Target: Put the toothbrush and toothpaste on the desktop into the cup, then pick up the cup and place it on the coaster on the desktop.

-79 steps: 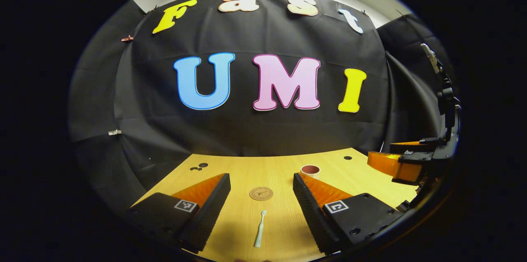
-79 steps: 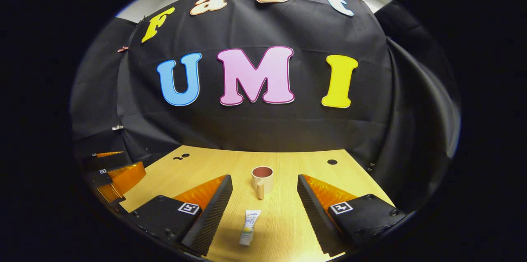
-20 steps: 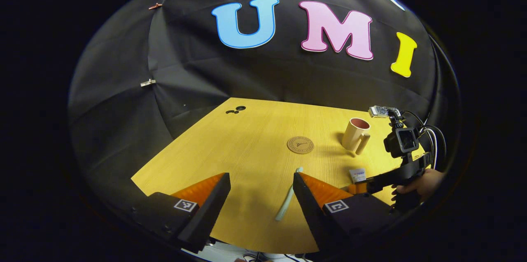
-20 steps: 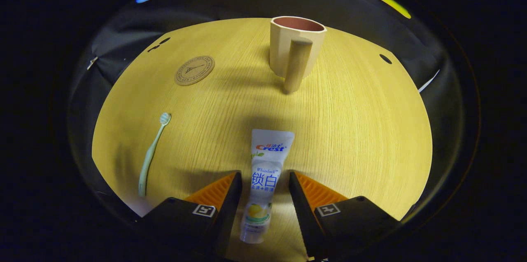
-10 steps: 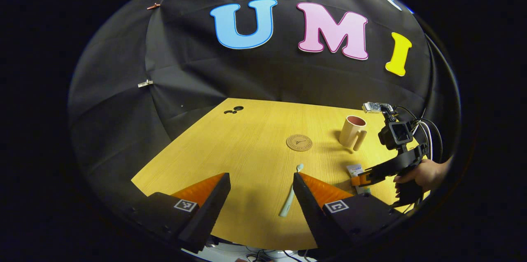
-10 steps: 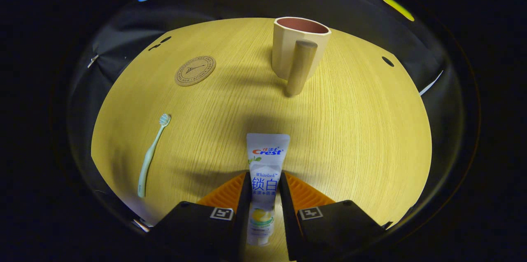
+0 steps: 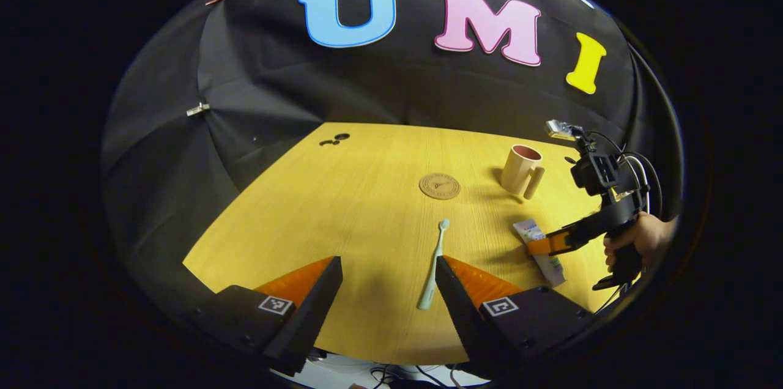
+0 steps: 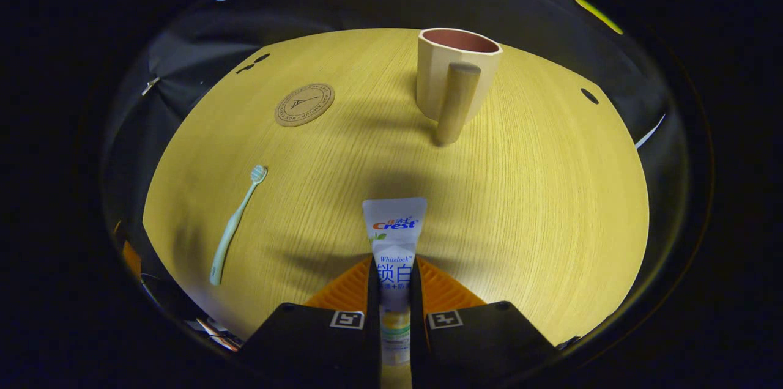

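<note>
Showed the task at an early stage, with nothing seen inside the cup (image 8: 456,71), which stood upright on the wooden desktop (image 8: 538,193) with its handle facing the right gripper view. Found the right gripper (image 8: 394,291) clamped on the toothpaste (image 8: 394,236), both fingers pressed against the tube's lower body, its flat crimped end pointing toward the cup and stopping well short of the handle. Could not tell whether the tube rested on the wood or hung just above it. Placed the toothbrush (image 8: 237,227) flat on the desktop, well to the left of the cup and nearer the camera, untouched. Placed the round coaster (image 8: 304,104) left of the cup too, bare and apart from it. In the left gripper view, found the left gripper (image 7: 385,291) with its fingers spread wide and holding nothing, hovering on the near side of the cup with the toothbrush handle just beside its right finger. Judged as left to do: dropping the tube into the cup, picking up and adding the toothbrush, then carrying the cup over to the coaster.
</note>
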`<state>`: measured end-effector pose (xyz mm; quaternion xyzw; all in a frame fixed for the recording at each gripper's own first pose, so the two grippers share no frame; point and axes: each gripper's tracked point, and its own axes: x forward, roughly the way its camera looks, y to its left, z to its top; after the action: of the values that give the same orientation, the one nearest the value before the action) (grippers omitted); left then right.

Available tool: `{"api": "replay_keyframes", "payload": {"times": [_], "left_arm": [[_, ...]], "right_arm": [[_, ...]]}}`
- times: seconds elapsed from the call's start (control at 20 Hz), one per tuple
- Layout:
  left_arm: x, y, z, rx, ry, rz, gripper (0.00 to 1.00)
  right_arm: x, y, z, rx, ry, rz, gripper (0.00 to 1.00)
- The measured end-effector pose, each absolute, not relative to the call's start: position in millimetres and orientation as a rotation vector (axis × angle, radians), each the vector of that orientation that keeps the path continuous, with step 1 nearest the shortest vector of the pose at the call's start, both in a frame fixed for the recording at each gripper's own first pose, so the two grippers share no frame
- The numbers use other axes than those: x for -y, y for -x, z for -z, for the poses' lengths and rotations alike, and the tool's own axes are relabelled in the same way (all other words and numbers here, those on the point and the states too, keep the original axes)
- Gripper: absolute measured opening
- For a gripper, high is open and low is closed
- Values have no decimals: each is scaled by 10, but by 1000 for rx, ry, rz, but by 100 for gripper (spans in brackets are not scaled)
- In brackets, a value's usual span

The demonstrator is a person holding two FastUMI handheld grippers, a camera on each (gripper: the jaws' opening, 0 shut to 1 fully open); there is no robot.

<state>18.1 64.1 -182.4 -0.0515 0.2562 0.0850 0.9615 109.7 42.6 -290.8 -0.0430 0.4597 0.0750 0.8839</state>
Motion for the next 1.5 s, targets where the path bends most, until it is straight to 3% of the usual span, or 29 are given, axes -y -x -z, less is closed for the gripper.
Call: {"api": "replay_keyframes", "payload": {"times": [0.45, 0.6, 1.1, 1.2, 1.35, 1.4, 1.45, 1.5], "left_arm": [[-310, -701, 2515, -742, 80, -41, 96], [-256, -771, 2658, -802, 65, -52, 87], [-184, -838, 2917, -969, 11, -3, 81], [-170, -847, 2915, -1000, -11, 27, 72], [-151, -833, 2927, -1041, -32, 51, 34], [-120, -829, 2914, -1054, -44, 60, 31], [-120, -830, 2923, -1063, -62, 63, 19], [-118, -835, 2927, -1073, -81, 70, 15]], "right_arm": [[-33, -1006, 2359, -834, 65, -213, 23], [65, -963, 2263, -807, 66, -230, 23], [130, -913, 2174, -776, -10, -233, 23], [115, -926, 2174, -775, -22, -232, 23], [122, -935, 2145, -770, -37, -237, 22], [128, -936, 2142, -770, -37, -237, 23], [119, -937, 2131, -769, -40, -236, 23], [114, -941, 2128, -769, -45, -235, 23]]}}
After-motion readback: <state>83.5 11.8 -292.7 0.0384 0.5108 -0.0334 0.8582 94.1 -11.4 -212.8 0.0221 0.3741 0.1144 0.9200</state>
